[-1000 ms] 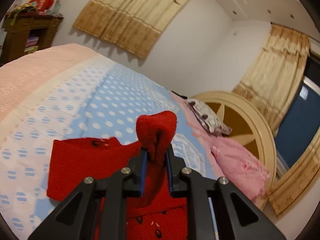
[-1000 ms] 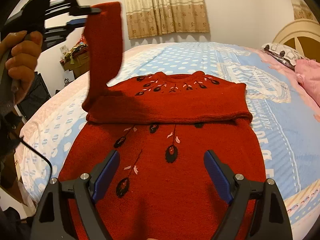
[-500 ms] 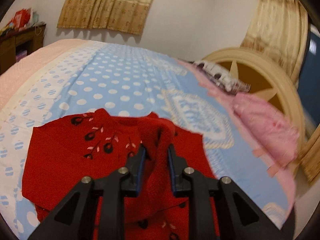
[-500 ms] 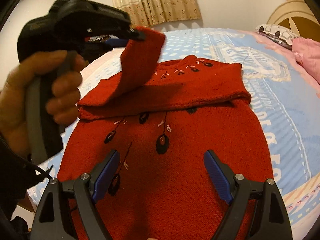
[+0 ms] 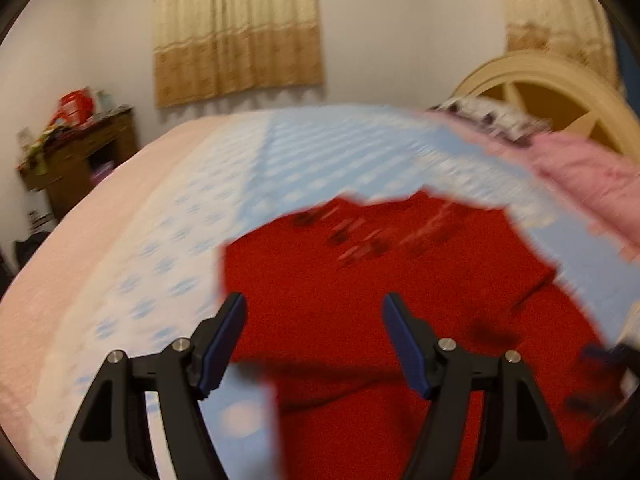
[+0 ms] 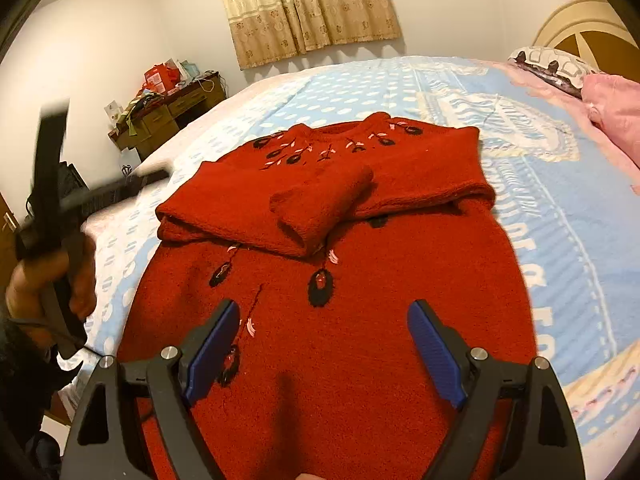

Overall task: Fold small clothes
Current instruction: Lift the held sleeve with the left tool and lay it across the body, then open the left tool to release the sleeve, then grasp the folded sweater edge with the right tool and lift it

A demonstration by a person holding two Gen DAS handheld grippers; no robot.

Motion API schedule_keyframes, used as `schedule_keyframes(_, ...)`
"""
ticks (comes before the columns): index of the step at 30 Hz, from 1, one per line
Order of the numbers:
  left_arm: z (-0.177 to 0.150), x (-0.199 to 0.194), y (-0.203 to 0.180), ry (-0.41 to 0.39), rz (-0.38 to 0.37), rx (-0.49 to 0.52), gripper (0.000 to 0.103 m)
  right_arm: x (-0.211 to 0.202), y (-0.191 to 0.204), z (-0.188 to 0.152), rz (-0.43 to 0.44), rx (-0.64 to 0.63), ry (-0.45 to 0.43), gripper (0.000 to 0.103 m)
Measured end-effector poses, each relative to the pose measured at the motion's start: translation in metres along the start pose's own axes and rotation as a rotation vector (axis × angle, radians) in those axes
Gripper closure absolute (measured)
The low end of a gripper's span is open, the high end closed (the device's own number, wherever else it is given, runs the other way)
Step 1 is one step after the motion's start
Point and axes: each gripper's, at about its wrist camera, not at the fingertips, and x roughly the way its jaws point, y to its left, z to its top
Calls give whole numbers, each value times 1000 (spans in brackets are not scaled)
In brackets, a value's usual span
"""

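— So where does the red sweater [image 6: 332, 264] lie just now?

— Flat on the blue dotted bedspread [image 6: 552, 216], neck toward the curtain [image 6: 308, 8], hem toward the right gripper [image 6: 324, 344]. Both sleeves are folded across the chest. The near sleeve [image 6: 320, 208] sits on top, its cuff pointing at the middle of the body.

— And the left gripper [image 5: 314, 340]?

— Its jaws are opening, and nothing sits between the blue pads [image 5: 224, 336]; only sweater shows beneath the gap. In the right wrist view it is a dark blur at the left edge, in a hand [image 6: 52, 280] beside the bed, apart from the cloth.

— Why lay the sleeve there?

— My guess: with both sleeves tucked inside the outline, the body becomes a plain rectangle that can be doubled over.

— The right gripper?

— Spread wide, holding nothing, and hanging over the lower half near the hem. I read that as waiting in place to take the hem for the next fold.

— Any risk?

— The top sleeve lies slightly askew and bulges at the cuff, so it may slide when the hem is lifted over it.
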Motion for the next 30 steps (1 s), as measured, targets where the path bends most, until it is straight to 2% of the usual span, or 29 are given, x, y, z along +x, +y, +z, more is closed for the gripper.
schedule_keyframes(5, -37, 13, 53, 100, 59, -91, 30, -12, -14, 16, -49, 23, 26, 17)
schedule_keyframes(8, -44, 19, 55, 123, 41, -103, 30, -16, -18, 32, -80, 28, 34, 17)
schedule_keyframes(13, -38, 23, 40, 106, 4, -77, 30, -11, -1, 59, -108, -35, 21, 17)
schedule_keyframes(19, -29, 26, 34, 86, -25, -94, 30, 29, 38, 79, -89, -120, 47, 17)
schedule_keyframes(22, -31, 33, 33, 104, 9, -77, 27, 58, 52, 83, -90, -158, 82, 17)
schedule_keyframes(23, -32, 39, 33, 116, 27, -62, 27, 71, 57, 83, -116, -178, 92, 17)
schedule_keyframes(25, -35, 50, 35, 141, 63, -50, 26, 92, 60, 84, -178, -204, 115, 21)
schedule_keyframes(27, -38, 57, 41, 142, 77, -70, 13, 106, 56, 83, -224, -214, 137, 35)
schedule_keyframes(28, -39, 59, 44, 137, 86, -82, 10, 111, 52, 82, -240, -206, 151, 39)
schedule_keyframes(30, -43, 61, 49, 129, 75, -115, 5, 112, 42, 79, -236, -168, 153, 54)
